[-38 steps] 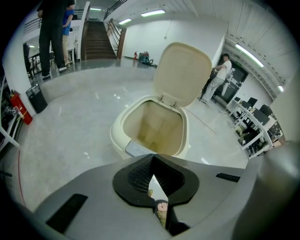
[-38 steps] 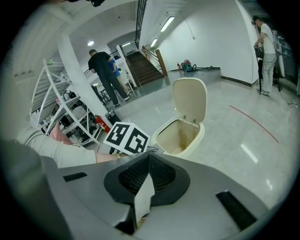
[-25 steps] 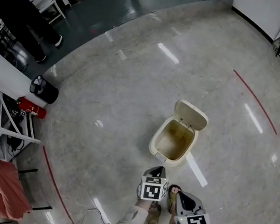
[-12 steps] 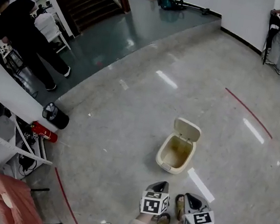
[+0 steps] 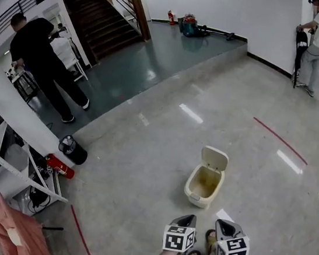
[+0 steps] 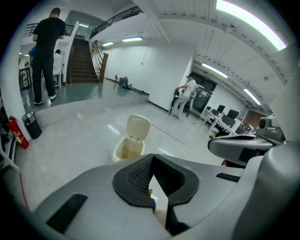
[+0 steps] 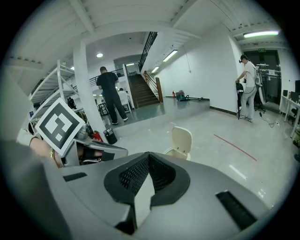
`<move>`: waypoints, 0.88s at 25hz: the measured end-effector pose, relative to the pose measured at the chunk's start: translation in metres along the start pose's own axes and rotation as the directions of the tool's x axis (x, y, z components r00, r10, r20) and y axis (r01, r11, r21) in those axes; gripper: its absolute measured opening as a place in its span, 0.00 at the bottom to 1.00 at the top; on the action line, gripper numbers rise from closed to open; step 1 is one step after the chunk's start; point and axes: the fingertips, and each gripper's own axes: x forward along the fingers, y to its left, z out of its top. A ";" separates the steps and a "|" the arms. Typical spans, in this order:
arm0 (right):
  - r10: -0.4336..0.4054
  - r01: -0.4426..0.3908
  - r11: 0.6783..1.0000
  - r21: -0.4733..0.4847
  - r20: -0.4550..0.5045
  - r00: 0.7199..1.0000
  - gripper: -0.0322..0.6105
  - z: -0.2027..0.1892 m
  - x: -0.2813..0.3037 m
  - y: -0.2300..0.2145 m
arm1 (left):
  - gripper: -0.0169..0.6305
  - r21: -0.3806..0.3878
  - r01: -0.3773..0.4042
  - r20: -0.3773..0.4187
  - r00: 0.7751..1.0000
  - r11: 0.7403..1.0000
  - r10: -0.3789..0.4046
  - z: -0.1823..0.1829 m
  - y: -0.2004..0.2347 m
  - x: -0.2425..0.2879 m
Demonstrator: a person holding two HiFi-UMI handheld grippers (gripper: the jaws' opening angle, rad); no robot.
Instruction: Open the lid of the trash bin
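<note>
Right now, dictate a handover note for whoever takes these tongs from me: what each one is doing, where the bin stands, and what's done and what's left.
The left tongs: shut, nothing in them, held low near the body.
The right tongs: shut, nothing in them, held beside the left pair.
The cream plastic trash bin stands on the grey polished floor ahead of both pairs, touching neither.
Done: the cream hinged lid stands up on the bin's far side, and the inside is open to view.
Left: nothing on the lid, as far as I can judge; keep clear so it isn't knocked shut.
</note>
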 end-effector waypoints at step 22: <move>0.105 -0.090 0.987 -0.130 0.116 0.988 0.05 0.040 -0.052 0.062 | 0.03 0.077 -0.008 0.167 0.986 0.997 -0.005 0.036 -0.025 -0.105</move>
